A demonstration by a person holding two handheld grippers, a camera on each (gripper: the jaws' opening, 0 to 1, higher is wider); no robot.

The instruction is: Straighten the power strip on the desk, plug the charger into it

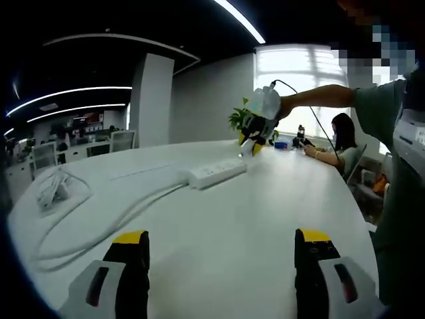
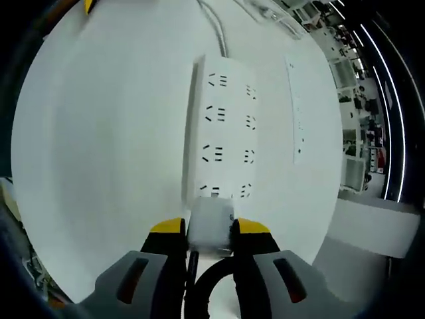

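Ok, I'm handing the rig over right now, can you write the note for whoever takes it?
Left tool: open, holding nothing, low over the white desk.
Right tool: shut on the white charger, its black cable trailing back between the jaws, right at the near end of the power strip.
Power strip: flat on the desk, sockets up, lined up with the right tool; its cord loops across the desk.
Done: strip looks straightened, charger picked up.
Left: seat the charger in a socket; I cannot tell whether the prongs are in yet.

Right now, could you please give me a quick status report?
Right claw shut on charger, at power strip end sockets. Left claw open, empty, over desk. Path clear.
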